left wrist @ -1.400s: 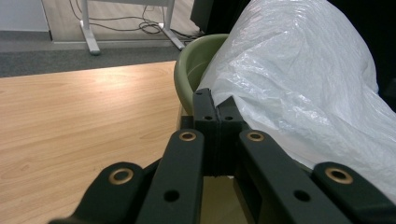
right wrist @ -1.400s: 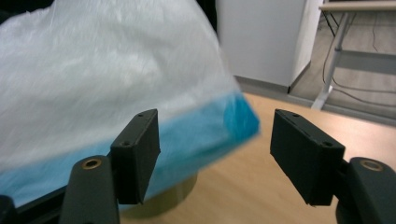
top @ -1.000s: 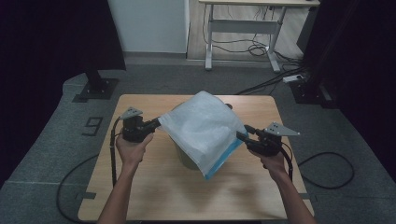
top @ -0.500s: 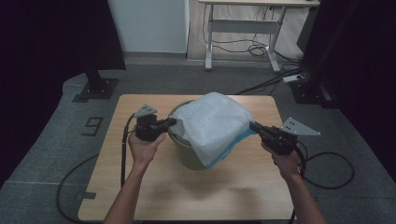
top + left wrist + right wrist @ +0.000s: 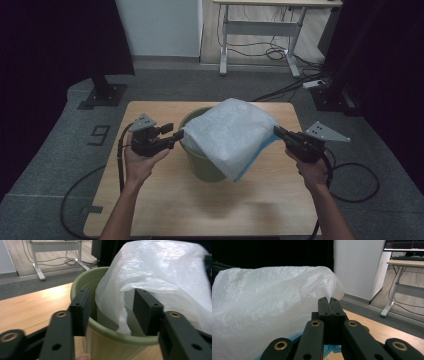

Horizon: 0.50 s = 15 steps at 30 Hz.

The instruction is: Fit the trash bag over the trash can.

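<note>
The table (image 5: 150, 200) carries a green bin (image 5: 200, 160) at its centre, and a white bag (image 5: 232, 132) lies draped over the bin's 3 o'clock side, spilling down past the rim toward 5 o'clock. The work looks like lining the bin with this bag.

The right gripper (image 5: 278, 132), at 3 o'clock from the bin, has its jaws pressed together on a pinch of the bag's edge. The left gripper (image 5: 176, 135), at 9 o'clock, stands wide apart, its jaws straddling the rim with the bag's loose edge between them, not yet clamped.

To do this well, I judge the left should close on a single layer of film only, not the rim, then both should pull apart to open the mouth and draw it down over the rim evenly.

The bin's inside and far rim are covered by the bag; where the mouth lies I cannot tell.
</note>
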{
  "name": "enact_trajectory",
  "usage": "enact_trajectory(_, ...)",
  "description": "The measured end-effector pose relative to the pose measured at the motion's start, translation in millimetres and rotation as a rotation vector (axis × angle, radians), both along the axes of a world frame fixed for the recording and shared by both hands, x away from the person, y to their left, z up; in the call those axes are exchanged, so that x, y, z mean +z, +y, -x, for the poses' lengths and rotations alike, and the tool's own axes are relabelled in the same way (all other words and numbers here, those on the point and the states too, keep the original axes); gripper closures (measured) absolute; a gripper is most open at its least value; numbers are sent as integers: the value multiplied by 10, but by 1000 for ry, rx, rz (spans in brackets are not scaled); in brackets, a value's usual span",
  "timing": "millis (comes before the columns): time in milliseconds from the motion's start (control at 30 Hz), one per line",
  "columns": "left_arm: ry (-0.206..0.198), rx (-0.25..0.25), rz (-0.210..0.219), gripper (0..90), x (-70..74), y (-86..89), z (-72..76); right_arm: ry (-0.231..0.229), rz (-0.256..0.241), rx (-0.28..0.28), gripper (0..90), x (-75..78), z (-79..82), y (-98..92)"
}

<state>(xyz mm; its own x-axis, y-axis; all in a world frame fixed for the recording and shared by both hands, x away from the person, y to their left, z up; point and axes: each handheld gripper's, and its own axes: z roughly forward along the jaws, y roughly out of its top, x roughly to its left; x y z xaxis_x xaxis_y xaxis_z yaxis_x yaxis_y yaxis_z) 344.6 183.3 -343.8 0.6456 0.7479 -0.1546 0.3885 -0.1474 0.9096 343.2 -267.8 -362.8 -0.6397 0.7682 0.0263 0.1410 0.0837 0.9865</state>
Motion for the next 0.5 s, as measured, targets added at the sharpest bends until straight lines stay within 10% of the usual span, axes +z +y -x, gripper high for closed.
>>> enact_trajectory(500, -11, -106, -9, 384, 101, -475, 196, 12, 10, 63, 884, -26, 17, 270)
